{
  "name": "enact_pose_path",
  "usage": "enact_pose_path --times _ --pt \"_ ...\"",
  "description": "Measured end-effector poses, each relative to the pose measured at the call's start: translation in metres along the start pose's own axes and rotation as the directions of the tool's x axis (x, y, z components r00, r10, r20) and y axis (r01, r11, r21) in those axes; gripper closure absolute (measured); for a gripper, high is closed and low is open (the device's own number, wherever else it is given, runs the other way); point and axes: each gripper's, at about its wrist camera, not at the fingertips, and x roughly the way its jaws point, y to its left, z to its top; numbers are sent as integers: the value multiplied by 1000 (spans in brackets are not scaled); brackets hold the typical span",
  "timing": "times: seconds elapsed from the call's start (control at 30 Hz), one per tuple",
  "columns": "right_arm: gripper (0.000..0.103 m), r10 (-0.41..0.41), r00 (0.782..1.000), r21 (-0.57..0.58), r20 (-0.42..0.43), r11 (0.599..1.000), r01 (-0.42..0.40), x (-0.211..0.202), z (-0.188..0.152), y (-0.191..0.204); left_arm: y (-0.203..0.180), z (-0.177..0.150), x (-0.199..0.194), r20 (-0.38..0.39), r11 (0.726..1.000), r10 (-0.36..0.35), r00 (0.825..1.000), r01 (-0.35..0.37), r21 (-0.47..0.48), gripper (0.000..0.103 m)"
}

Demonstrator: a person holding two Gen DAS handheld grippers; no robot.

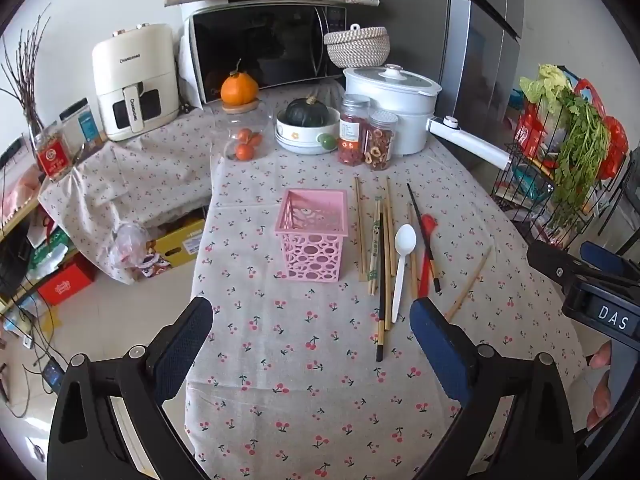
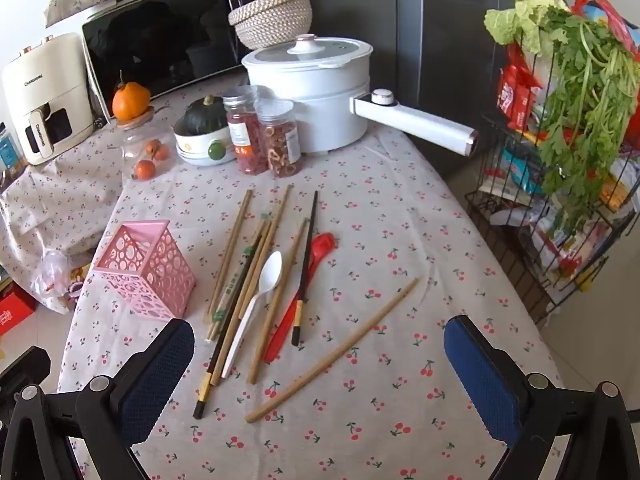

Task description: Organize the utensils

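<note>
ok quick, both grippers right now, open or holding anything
Left gripper: open, holding nothing, above the tablecloth.
Right gripper: open, holding nothing, above the loose chopsticks.

Cherry-print tablecloth [image 1: 320,380] covers the table; grey fridge [image 1: 480,40] behind, daylit

The cherry-print tablecloth [image 2: 400,240] carries a pink holder [image 2: 146,270], chopsticks [image 2: 332,352], spoons [image 2: 256,304], jars [image 2: 282,140], a white pot [image 2: 316,92].

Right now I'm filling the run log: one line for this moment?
left gripper open | right gripper open | pink holder empty | utensils loose on table
</note>
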Motion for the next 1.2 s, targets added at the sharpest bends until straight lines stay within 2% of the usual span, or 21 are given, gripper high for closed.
enact_pose_path --times 0.13,0.17,0.37,0.5,1.2 --pt "0 -2 1000 17 1 1000 2 1 1 -2 -7 -3 3 -2 1000 -13 1000 13 8 3" --pt "0 -4 1000 7 1 1000 4 1 0 -1 -1 -2 0 -15 999 -42 999 42 -5 3" --pt "0 -13 1000 32 5 999 13 1 0 3 3 -3 1 -12 999 -51 999 51 -3 3" --pt "0 1 1000 24 9 1000 -2 0 -1 2 4 -4 1 -25 996 -87 996 87 -18 3" --pt "0 17 1000 21 4 1000 -17 2 0 6 1 -2 3 -18 997 -70 997 70 -24 3"
